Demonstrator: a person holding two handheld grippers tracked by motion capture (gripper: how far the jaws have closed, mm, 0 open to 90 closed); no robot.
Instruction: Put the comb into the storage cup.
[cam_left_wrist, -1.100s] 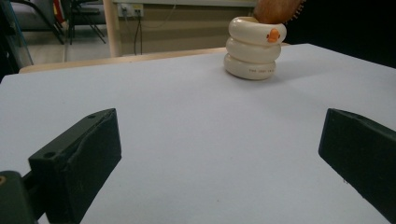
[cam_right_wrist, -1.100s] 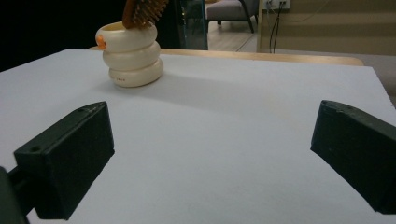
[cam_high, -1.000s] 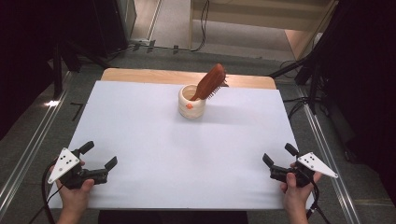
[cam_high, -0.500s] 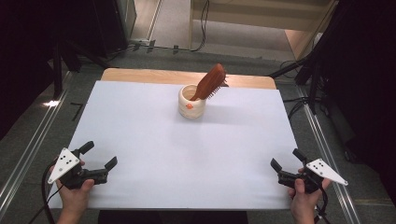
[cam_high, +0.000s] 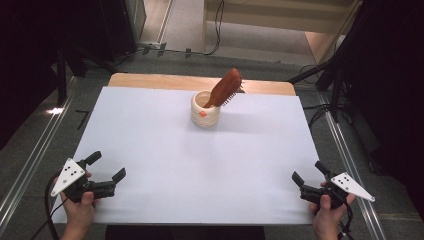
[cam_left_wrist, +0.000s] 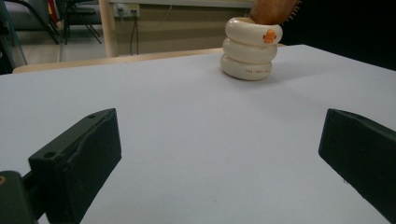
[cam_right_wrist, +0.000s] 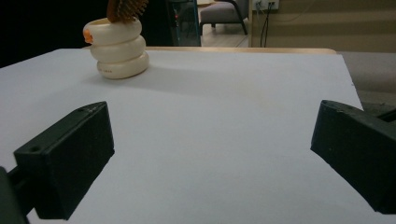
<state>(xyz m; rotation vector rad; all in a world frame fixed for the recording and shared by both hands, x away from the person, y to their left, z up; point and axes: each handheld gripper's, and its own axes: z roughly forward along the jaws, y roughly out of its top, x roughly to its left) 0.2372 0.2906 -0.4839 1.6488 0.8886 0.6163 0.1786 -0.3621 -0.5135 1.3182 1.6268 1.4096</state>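
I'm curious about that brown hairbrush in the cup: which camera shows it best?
The high view: the whole hairbrush shows, leaning rightward out of the cream cup. The left gripper view and right gripper view catch just its lower part above the rim, cut off by the frame's top.

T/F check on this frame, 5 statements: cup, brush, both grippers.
1. The hairbrush stands in the cream ribbed cup, leaning right in the high view. True.
2. The left gripper is shut on the cup. False: its jaws are open, near the table's front edge, far from the cup.
3. The right gripper is open and holds nothing. True.
4. The cup lies on its side. False: it stands upright.
5. The cup sits on the white sheet toward the far edge. True.
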